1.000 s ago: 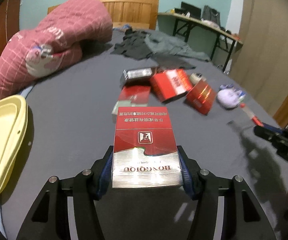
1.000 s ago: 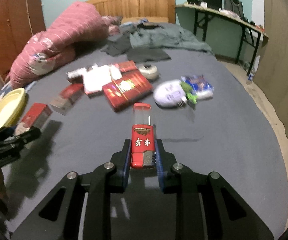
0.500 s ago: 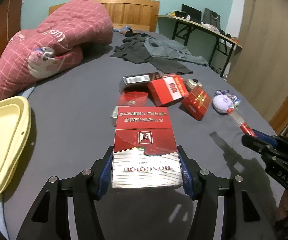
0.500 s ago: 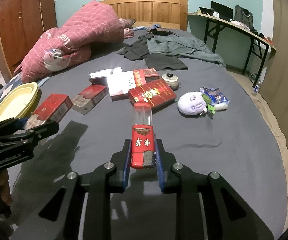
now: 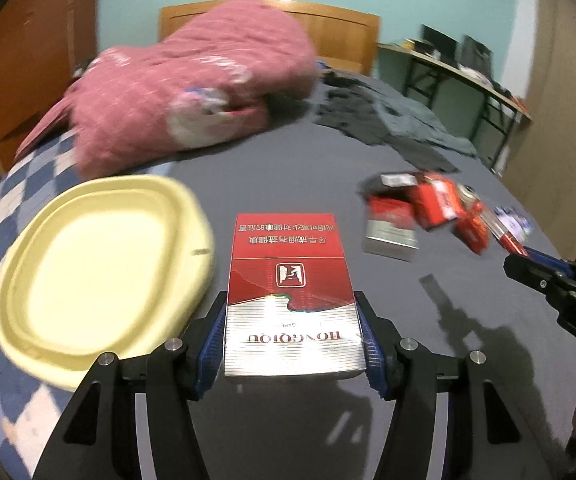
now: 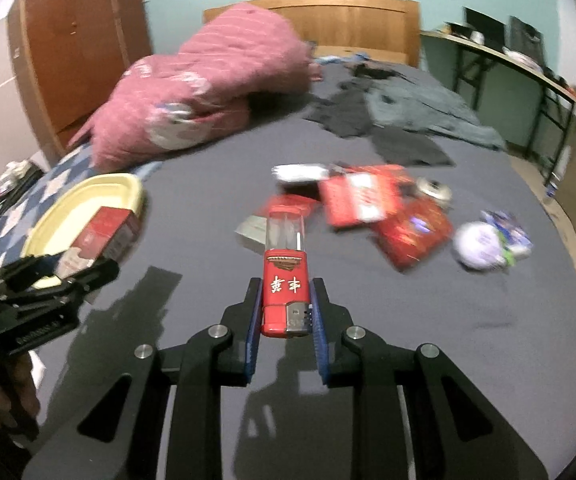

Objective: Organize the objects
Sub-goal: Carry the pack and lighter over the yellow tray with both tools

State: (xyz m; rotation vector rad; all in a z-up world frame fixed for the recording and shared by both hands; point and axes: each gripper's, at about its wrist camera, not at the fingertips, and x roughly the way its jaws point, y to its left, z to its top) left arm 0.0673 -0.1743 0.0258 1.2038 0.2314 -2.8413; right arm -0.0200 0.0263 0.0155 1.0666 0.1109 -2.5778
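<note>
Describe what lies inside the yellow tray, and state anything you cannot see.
In the left wrist view the yellow tray holds nothing. In the right wrist view, the cigarette pack held in the left gripper covers part of its inside.

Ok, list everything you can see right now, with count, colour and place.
Red-and-silver cigarette pack: one, held in left gripper.
Red lighter with clear end: one, held in right gripper.
Pale yellow plastic tray: one, left on bed.
Red cigarette packs and cartons: several, blurred, mid-bed.
Round white plush toy: one, right of cartons.
Pink quilt: one, by headboard.
Dark grey clothes: pile, far right.
Left gripper: black, blue fingers.
Right gripper: same.
</note>
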